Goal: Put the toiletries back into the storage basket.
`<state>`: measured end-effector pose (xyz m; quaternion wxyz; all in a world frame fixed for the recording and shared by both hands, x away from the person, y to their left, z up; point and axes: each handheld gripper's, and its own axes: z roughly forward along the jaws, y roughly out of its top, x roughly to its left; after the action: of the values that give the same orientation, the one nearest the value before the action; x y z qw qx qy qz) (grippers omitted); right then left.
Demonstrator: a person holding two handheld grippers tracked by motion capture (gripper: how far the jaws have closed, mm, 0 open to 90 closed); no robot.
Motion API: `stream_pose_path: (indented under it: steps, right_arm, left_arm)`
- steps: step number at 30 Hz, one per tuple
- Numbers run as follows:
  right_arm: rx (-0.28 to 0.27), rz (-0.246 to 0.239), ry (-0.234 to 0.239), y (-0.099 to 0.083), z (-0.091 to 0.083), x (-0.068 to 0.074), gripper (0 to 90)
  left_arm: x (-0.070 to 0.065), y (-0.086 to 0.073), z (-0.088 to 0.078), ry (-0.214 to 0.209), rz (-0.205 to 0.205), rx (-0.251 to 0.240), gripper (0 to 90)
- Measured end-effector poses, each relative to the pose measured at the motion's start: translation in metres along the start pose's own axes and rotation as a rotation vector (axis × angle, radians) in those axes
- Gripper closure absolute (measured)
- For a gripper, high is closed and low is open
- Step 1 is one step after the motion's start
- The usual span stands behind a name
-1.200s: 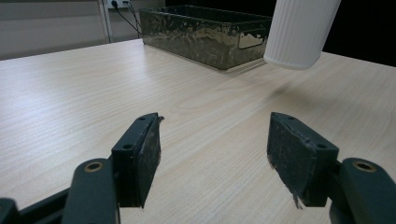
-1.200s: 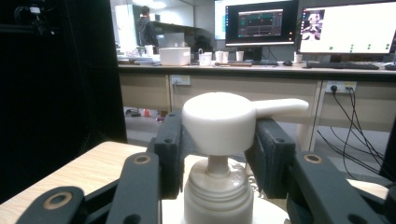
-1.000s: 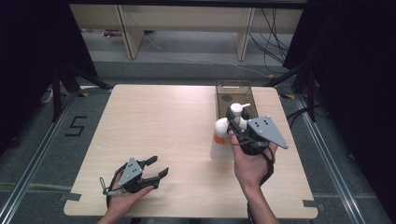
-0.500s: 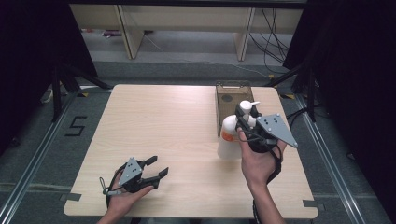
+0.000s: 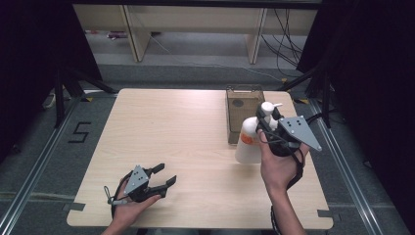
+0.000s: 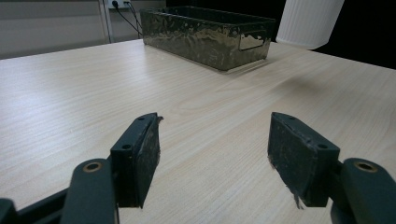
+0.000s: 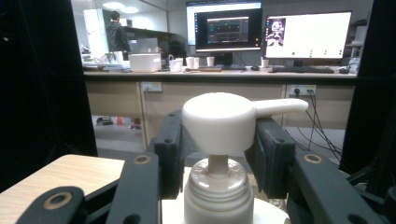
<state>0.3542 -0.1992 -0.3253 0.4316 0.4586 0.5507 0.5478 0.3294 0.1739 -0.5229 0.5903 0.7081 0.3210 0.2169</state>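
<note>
My right gripper (image 5: 265, 120) is clamped on the neck of the bottle (image 5: 248, 141), just under its pump head. In the right gripper view the two black pads (image 7: 169, 151) sit on either side of the pump (image 7: 219, 122), whose spout points off to the right, and the ribbed collar shows below it. I hold the bottle upright and clear of the counter (image 5: 181, 137): the left gripper view shows its white ribbed base (image 6: 309, 21) hanging in the air with a soft shadow on the wood beneath. From above, the bottle is at the right of the counter, just beside the near end of the bin (image 5: 243, 105), a dark clear box standing at the far right with its open top up. An orange label shows on the bottle's shoulder.

My left gripper (image 5: 164, 175) rests low at the near left of the counter, well apart from the bottle and the bin. Its jaws stand apart with nothing between them; the left gripper view shows bare wood grain between the two pads (image 6: 144, 156), and the bin (image 6: 208, 30) farther off.
</note>
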Motion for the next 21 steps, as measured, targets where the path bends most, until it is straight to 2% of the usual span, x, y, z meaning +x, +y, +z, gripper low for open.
stream_pose_path:
  steps: [3,6,12,13,14,17,19,20,21]
  right_arm:
    - [0.002,0.017,-0.007,0.002,0.0,-0.003,60.1]
    - [-0.001,0.001,-0.017,0.003,0.0,-0.006,60.1]
    - [0.001,0.019,-0.038,0.005,0.001,-0.011,60.1]
    - [-0.008,-0.003,-0.041,0.005,0.002,-0.014,60.1]
    - [-0.004,0.012,-0.045,0.005,0.002,-0.014,60.1]
    - [-0.008,0.012,-0.052,0.006,0.002,-0.014,60.1]
    - [-0.015,-0.007,-0.051,0.007,0.003,-0.015,60.1]
    - [-0.008,0.006,-0.054,0.008,0.004,-0.014,60.1]
    - [-0.012,-0.001,-0.049,0.008,0.006,-0.015,60.1]
  left_arm:
    - [0.0,0.0,0.0,0.0,0.001,0.001,33.8]
    - [0.0,0.0,0.0,0.0,0.001,0.001,33.8]
    - [0.0,0.0,0.0,0.0,0.002,0.001,33.8]
    - [0.0,0.0,0.0,0.0,0.002,0.001,33.8]
    - [0.0,0.0,0.0,0.0,0.002,0.0,33.8]
    - [0.0,0.0,0.0,0.0,0.002,0.002,33.8]
    - [0.0,0.0,0.0,-0.001,0.005,0.003,33.8]
    - [0.0,0.0,0.0,0.0,0.005,0.003,33.8]
    - [0.0,0.0,0.0,-0.001,0.005,0.003,33.8]
